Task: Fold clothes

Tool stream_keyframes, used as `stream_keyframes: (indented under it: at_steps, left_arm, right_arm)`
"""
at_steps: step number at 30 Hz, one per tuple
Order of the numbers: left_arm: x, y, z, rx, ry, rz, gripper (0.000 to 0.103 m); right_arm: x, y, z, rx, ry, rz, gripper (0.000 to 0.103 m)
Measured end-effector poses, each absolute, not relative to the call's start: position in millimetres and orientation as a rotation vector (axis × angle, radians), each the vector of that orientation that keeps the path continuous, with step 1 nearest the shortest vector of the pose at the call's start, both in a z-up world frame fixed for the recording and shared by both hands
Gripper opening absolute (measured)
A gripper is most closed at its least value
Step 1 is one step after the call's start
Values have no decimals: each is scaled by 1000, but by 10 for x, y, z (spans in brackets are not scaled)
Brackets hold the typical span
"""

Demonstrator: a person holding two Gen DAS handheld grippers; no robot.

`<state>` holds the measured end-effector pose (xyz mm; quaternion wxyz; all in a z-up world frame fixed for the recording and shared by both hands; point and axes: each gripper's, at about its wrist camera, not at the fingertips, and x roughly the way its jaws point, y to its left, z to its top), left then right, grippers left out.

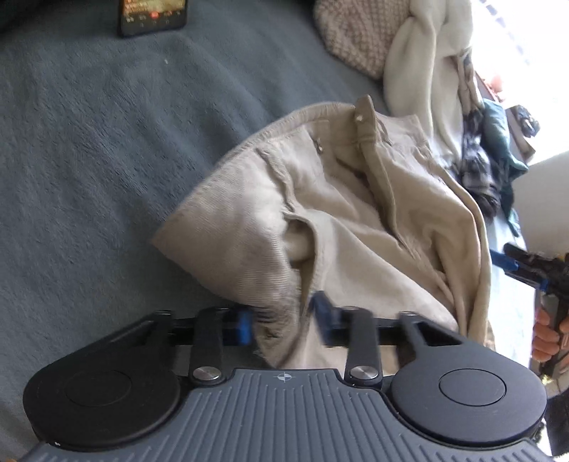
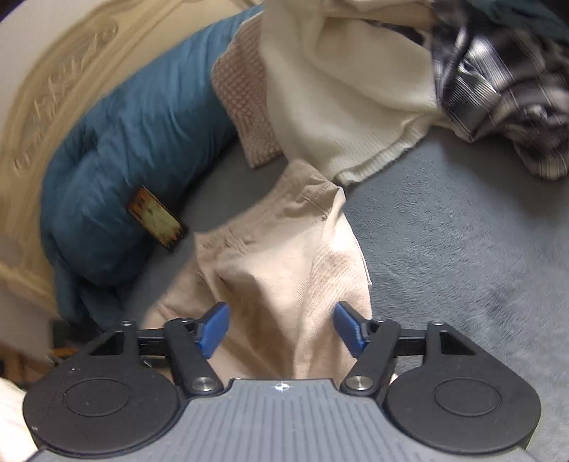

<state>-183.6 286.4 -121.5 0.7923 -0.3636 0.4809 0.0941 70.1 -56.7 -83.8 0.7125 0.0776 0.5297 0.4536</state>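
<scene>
Left gripper point(image 1: 284, 325) low over the bed, jaws drawn close with a frayed fold of the beige trousers point(image 1: 341, 220) bunched between the blue pads point(image 1: 243, 325); right pad blurred, so actual pressing on the cloth not certain, though cloth fills the narrow gap. Right gripper point(image 2: 281, 328) about half open, blue pads point(image 2: 213, 330) standing apart on either side of a raised ridge of the same trousers point(image 2: 284, 266), neither pad clearly touching the fabric.

Trousers lying crumpled on the grey-blue blanket point(image 1: 89, 160), waistband with belt loop and rivet turned toward the far side in the left wrist view, one end rising toward each gripper. In the left wrist view, right gripper point(image 1: 526, 266) seen at the right edge beyond the trousers, held by a hand point(image 1: 546, 337).

Beyond the trousers, a pile of other clothes: cream sweater point(image 2: 338, 89) touching the trouser end, pinkish knit point(image 2: 245, 99) just beside it, black-and-white checked shirt point(image 2: 498, 89) to the right. Phone point(image 1: 153, 16) with lit screen resting on the blanket, leaning against a rolled teal duvet point(image 2: 124, 160) in the right wrist view. Carved cream headboard point(image 2: 53, 89) behind the duvet.
</scene>
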Motion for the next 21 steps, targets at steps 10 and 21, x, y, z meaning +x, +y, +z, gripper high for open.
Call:
stream_keyframes:
  at_steps: [10,21]
  left_arm:
    - [-1672,2833,-950,-505,1206,117,15]
    - [-1707,2997,-1022,-449,1315,0,42]
  right_arm:
    - [874,-839,-633,-2,1054,850,1]
    - [1031,-891,-1013,56,1114,794,3]
